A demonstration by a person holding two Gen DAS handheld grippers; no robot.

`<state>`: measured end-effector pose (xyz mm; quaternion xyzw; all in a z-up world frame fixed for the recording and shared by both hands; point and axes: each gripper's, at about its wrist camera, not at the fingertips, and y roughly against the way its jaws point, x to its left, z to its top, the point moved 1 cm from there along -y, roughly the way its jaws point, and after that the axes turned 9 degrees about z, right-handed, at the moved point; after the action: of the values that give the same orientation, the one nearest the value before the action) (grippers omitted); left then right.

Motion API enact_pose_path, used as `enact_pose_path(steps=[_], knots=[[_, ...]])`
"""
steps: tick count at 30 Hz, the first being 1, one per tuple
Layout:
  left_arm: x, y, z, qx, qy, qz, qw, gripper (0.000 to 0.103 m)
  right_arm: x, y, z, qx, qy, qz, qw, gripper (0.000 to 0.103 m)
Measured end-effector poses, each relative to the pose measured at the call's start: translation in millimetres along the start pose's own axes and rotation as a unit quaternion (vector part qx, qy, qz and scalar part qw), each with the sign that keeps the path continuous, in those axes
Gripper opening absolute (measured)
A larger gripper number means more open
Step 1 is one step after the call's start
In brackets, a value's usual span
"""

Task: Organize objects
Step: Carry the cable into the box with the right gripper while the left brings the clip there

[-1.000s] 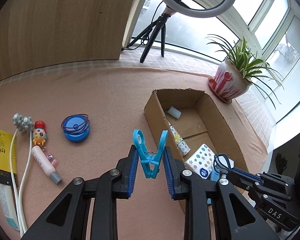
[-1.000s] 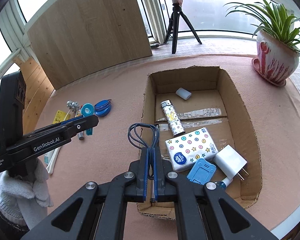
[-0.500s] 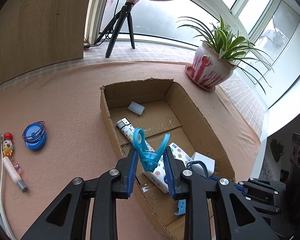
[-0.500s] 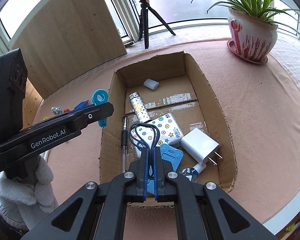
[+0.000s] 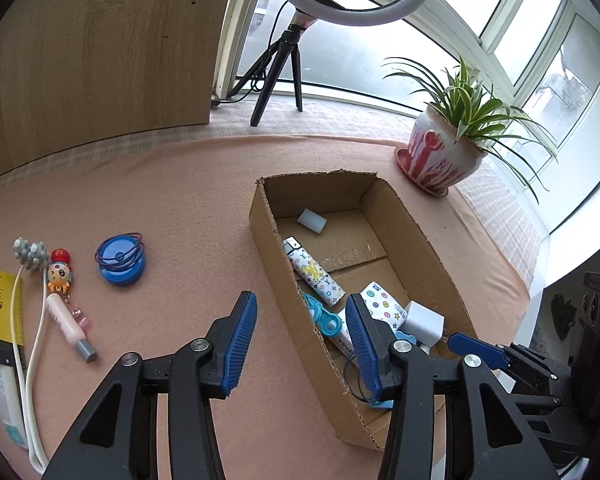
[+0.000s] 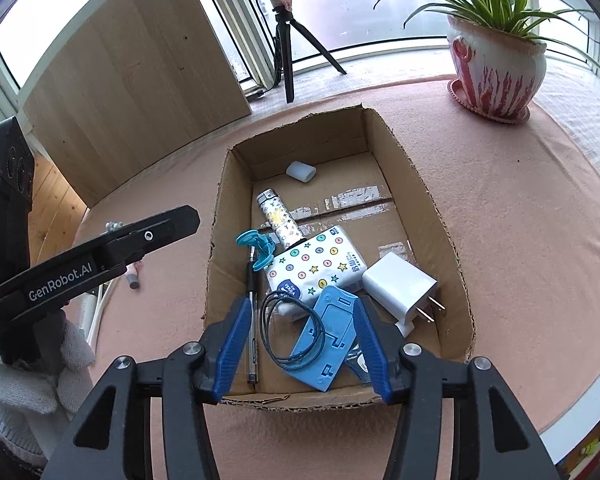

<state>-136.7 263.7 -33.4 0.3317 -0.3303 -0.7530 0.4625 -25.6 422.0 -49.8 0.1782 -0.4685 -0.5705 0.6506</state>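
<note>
The cardboard box (image 5: 266, 240) (image 6: 216, 240) stands on the pink table. My left gripper (image 5: 300, 312) hovers over the box's near left wall; its jaws are opening with nothing between them. The light-blue clothespin (image 5: 322, 316) (image 6: 258, 250) lies free inside the box beside the patterned lighter (image 6: 278, 220). My right gripper (image 6: 300, 312) hangs over the box's near end, jaws opening and not pressing on anything. Below it the dark hair tie (image 6: 292, 332) rests loose on a blue stand (image 6: 332, 336) and a pen (image 6: 252, 320).
The box also holds a tissue pack (image 6: 318, 264), white charger (image 6: 400, 284) and eraser (image 6: 300, 171). On the table to the left lie a blue lid (image 5: 120, 262), octopus keychain (image 5: 60, 276), pink tube (image 5: 70, 328), white cable (image 5: 30, 254) and yellow pack (image 5: 0, 320). A plant pot (image 5: 440, 160) and ring-light tripod (image 5: 276, 76) stand behind.
Both grippers went from shut to open. The clothespin left my left gripper and the hair tie left my right one; both now lie in the box. The left gripper shifted back leftward.
</note>
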Motion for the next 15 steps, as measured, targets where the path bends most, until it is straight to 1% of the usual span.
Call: enact_pose_path(steps=[3, 7, 15], knots=[[12.5, 10.7, -4.4, -0.006, -0.002, 0.018, 0.9998, 0.05, 4.7, -0.3, -0.1, -0.005, 0.001, 0.0, 1.0, 0.054], [32.6, 24.4, -11.4, -0.012, 0.006, 0.035, 0.9993, 0.05, 11.7, -2.1, 0.3, -0.008, 0.001, 0.008, 1.0, 0.054], [68.6, 42.9, -20.0, -0.015, 0.027, 0.057, 0.9979, 0.05, 31.3, -6.2, 2.0, -0.017, 0.012, 0.02, 1.0, 0.054]])
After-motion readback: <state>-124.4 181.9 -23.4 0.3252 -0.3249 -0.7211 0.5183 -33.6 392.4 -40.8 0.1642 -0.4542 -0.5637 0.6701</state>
